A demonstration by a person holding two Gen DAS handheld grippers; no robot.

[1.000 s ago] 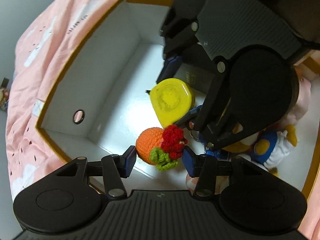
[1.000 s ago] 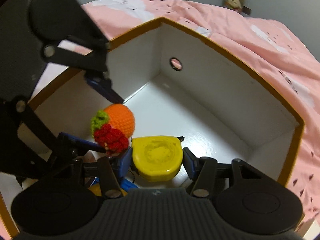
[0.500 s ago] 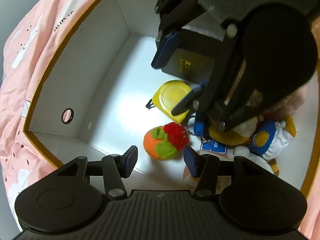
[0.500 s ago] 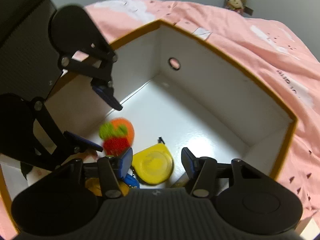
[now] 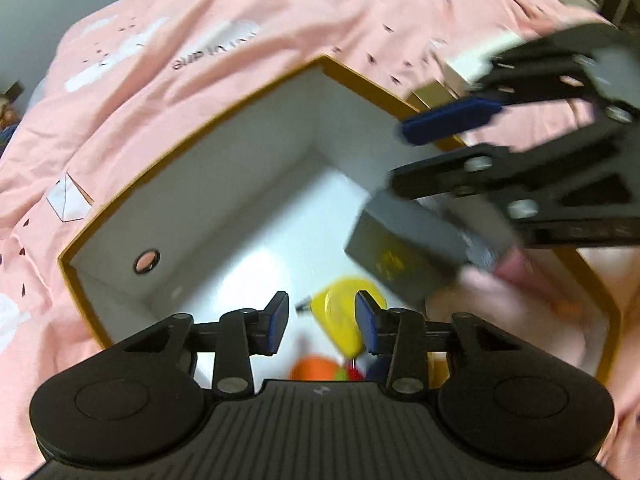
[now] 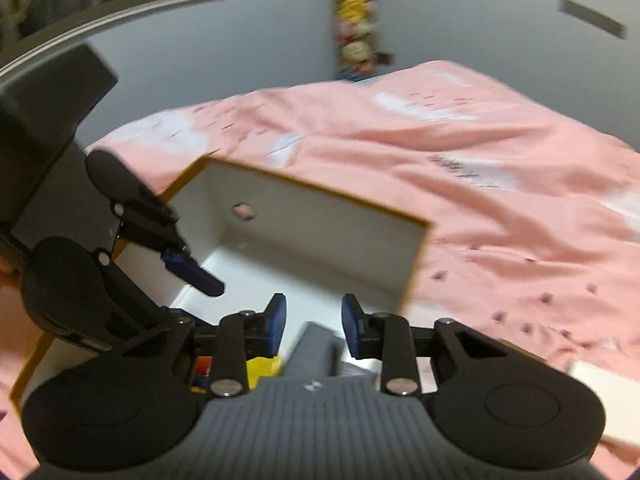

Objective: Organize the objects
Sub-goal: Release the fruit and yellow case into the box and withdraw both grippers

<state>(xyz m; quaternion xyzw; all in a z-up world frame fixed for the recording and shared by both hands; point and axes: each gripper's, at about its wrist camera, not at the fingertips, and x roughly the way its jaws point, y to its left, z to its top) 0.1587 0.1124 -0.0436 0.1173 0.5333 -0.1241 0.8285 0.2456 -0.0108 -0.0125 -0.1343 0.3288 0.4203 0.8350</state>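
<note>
A white box with a gold rim (image 5: 224, 120) lies on the pink bedspread. Inside it lie a yellow tape measure (image 5: 340, 320), an orange crochet fruit (image 5: 314, 368) and a grey box (image 5: 404, 256). My left gripper (image 5: 322, 326) is open and empty, raised above the box. My right gripper (image 6: 312, 326) is open and empty too, above the box's near side; it also shows in the left wrist view (image 5: 452, 144). The box (image 6: 320, 196), the tape measure (image 6: 262, 368) and the grey box (image 6: 316, 348) show in the right wrist view. Both views are blurred.
Pink bedspread (image 6: 500, 220) surrounds the box. A pink soft toy (image 5: 500, 304) lies in the box's right part. A small white box (image 6: 600, 400) lies on the bed at right. A grey wall with hanging plush toys (image 6: 356, 20) is behind.
Both grippers let go, the left of the crochet fruit and the right of the tape measure, and rose up and back out of the box. The objects stay inside.
</note>
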